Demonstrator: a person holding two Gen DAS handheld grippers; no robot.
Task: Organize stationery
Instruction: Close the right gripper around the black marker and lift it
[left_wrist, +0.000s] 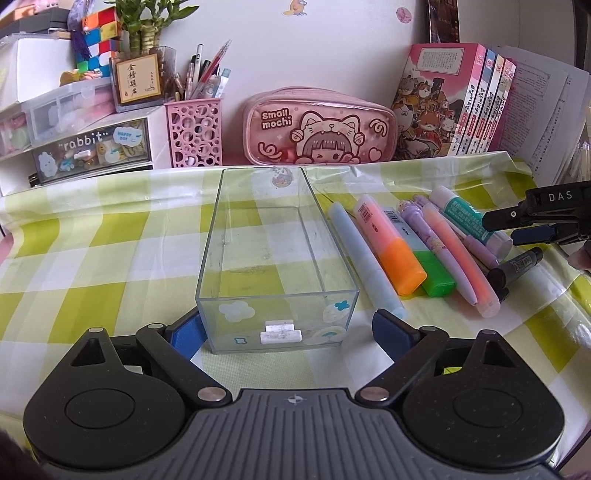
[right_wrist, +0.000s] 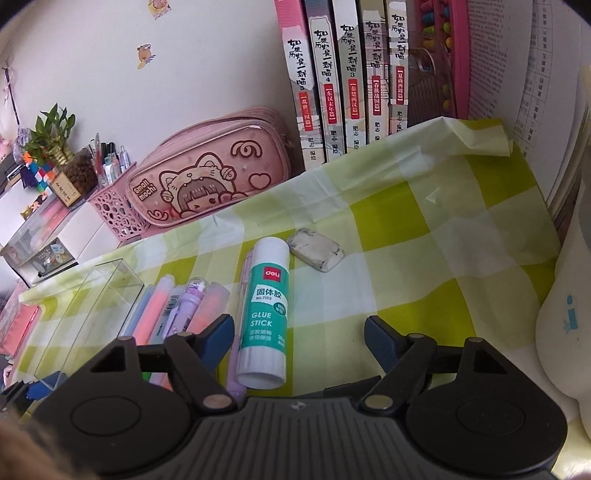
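Observation:
A clear acrylic box (left_wrist: 258, 236) stands empty on the checked tablecloth. My left gripper (left_wrist: 288, 323) straddles its near end: the left pad (left_wrist: 184, 330) is close against the wall and the right pad (left_wrist: 391, 332) stands apart from it. To the right of the box lie a light blue pen (left_wrist: 365, 258), an orange highlighter (left_wrist: 391, 247), a green highlighter (left_wrist: 432, 269), a purple pen (left_wrist: 432, 232) and a black marker (left_wrist: 517, 266). My right gripper (right_wrist: 299, 325) is open over the glue stick (right_wrist: 262, 314), which lies nearer its left finger, untouched. A worn eraser (right_wrist: 316, 251) lies beyond.
Along the back wall stand a pink pencil case (left_wrist: 317, 127), a pink pen holder (left_wrist: 194, 133), a drawer unit (left_wrist: 92, 147) and a row of books (left_wrist: 454, 99). A white container (right_wrist: 569, 314) and loose papers (right_wrist: 535, 110) crowd the right edge.

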